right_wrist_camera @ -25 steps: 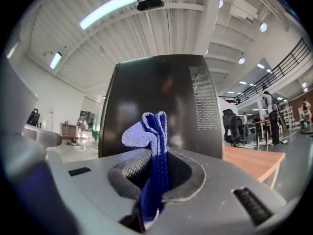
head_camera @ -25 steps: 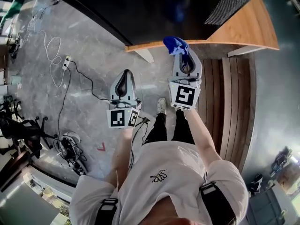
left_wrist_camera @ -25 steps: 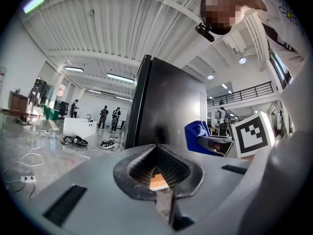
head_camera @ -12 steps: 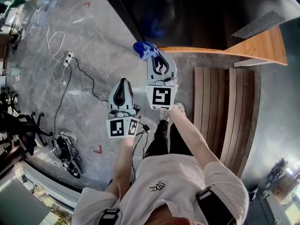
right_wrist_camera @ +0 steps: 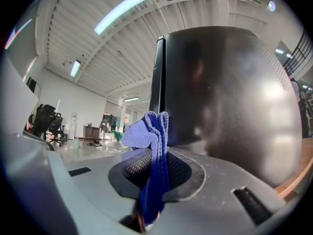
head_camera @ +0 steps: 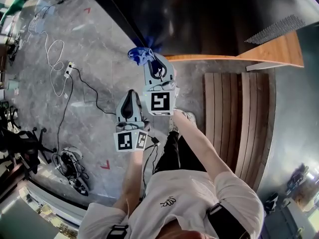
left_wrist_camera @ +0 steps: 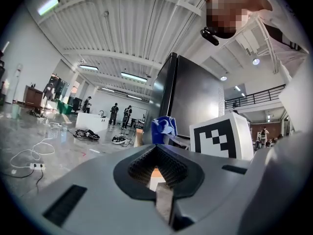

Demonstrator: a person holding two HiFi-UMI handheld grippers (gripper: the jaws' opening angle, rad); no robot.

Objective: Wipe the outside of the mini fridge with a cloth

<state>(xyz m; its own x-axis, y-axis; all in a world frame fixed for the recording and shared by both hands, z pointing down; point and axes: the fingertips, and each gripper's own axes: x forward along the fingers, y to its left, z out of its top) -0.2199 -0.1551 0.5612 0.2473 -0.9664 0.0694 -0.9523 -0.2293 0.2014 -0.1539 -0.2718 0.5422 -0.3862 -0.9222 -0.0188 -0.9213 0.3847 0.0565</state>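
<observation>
Beside the glossy black mini fridge (right_wrist_camera: 230, 92), right hand-held gripper (head_camera: 148, 60) clamps crumpled blue cloth (right_wrist_camera: 149, 131); left hand-held gripper (head_camera: 131, 93) closed.

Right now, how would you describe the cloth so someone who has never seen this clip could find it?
Find the big black fridge on its wooden stand. By the fridge's corner, the right gripper has its jaws shut on the cloth. It is the only bright blue thing there, a small bunched rag against the grey floor.
</observation>
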